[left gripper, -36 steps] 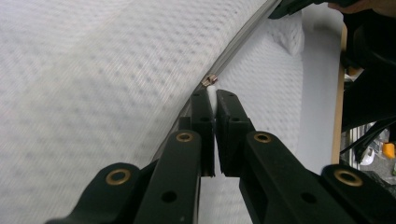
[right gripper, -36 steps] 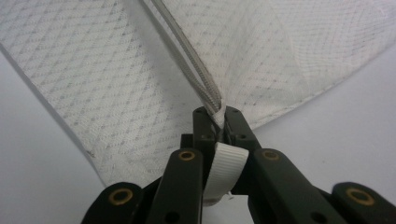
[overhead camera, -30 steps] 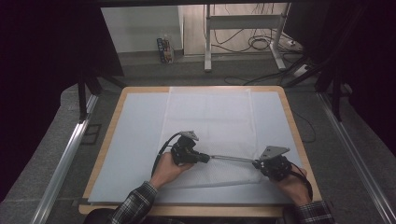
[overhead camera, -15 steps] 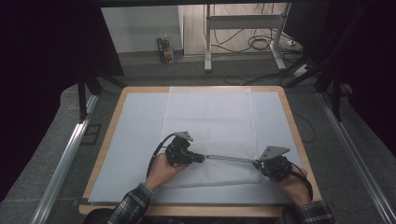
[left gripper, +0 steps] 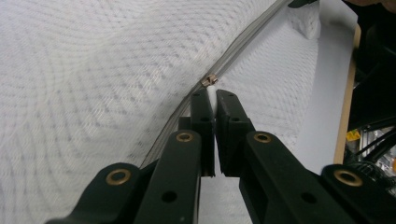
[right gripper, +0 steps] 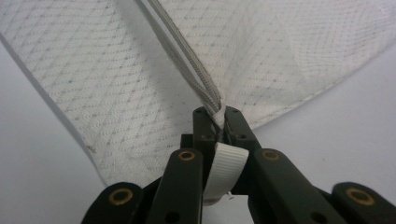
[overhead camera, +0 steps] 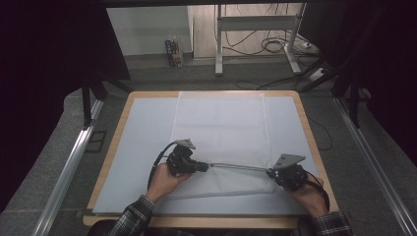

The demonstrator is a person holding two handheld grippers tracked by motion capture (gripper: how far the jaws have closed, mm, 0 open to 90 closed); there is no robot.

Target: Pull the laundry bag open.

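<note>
the white mesh zippered bag [overhead camera: 221, 142] lies on the pale table sheet [overhead camera: 137, 142]; your hands hide its near corners. its grey zipper [overhead camera: 241, 167] stretches between your grippers. your left gripper [left gripper: 214, 100] pinches the white zipper pull [left gripper: 211, 95]; your right gripper [right gripper: 216, 116] clamps the zipper's end beside a white ribbed tab [right gripper: 224, 170].

White mesh laundry bag [overhead camera: 221, 132]: diamond weave, grey zipper line [right gripper: 187, 60]. White ribbed fabric tab [right gripper: 224, 170]. Black two-jaw grippers, brass-coloured rivets [left gripper: 185, 137]. Pale blue table mat [overhead camera: 142, 142], light wood table rim [overhead camera: 118, 132]. Plaid sleeves [overhead camera: 133, 221].

black claws [left gripper: 215, 100], brass screws, plaid sleeves [overhead camera: 132, 219]
</note>
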